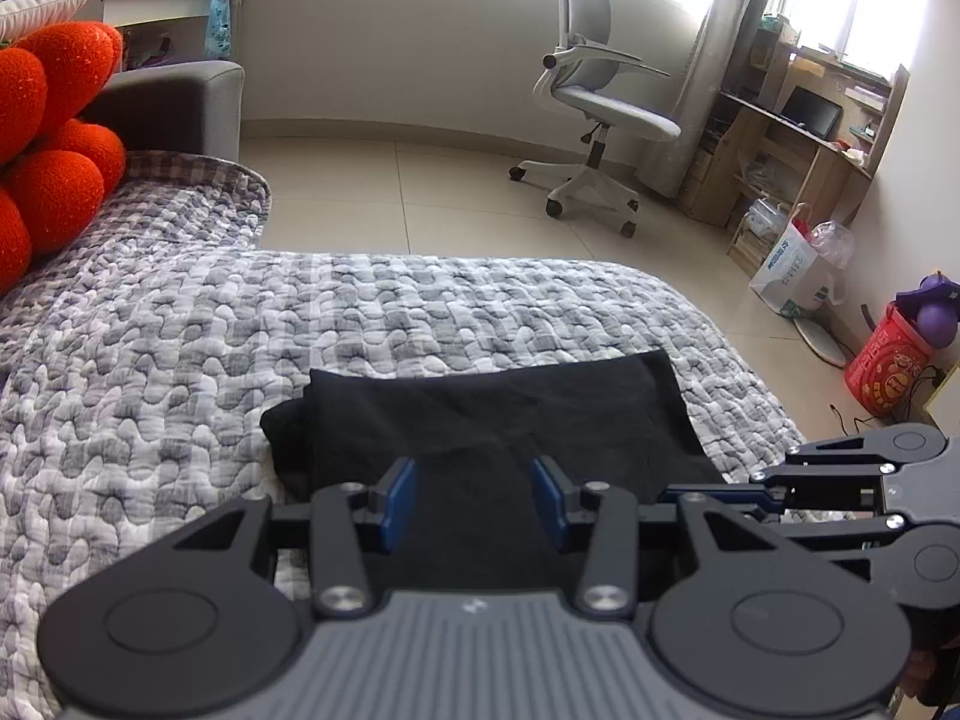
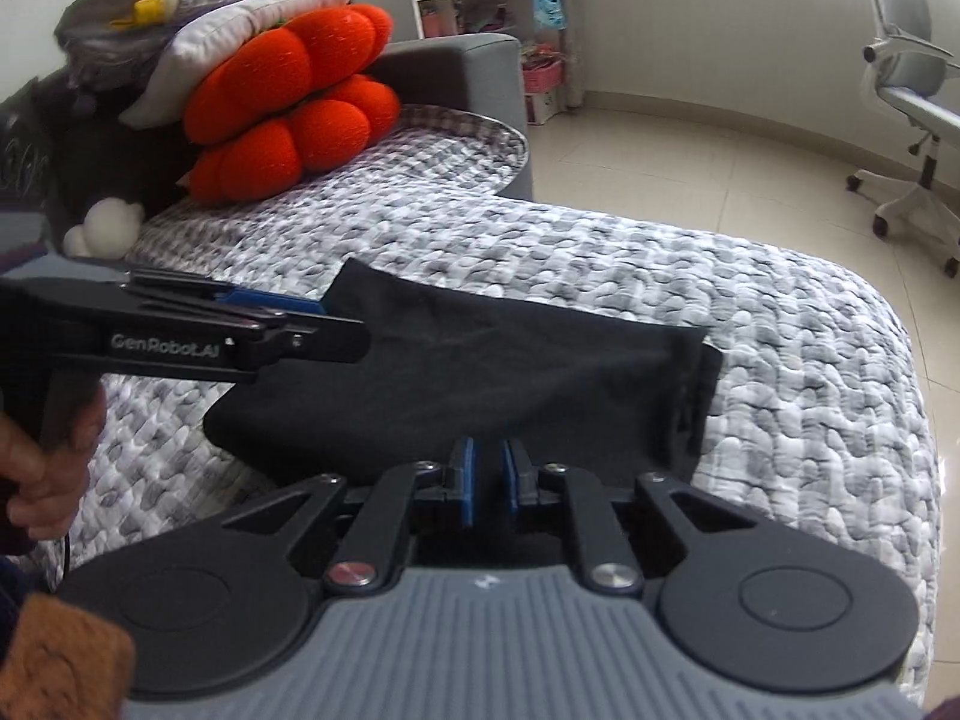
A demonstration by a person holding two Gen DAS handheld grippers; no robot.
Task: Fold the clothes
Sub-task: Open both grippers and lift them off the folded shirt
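- On the quilted bed (image 1: 180,360), a folded black garment (image 1: 498,414) lies near its right edge.
- Left claw (image 1: 474,501) gapes empty above it; right claw (image 2: 487,483) nearly together, empty.
- Orange cushions (image 2: 294,108) far left; office chair (image 1: 594,96) beyond.

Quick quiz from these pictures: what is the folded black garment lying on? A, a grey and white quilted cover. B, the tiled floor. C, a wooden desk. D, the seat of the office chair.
A: the black garment lies flat on the grey and white quilted cover, while the office chair stands apart on the tiled floor.
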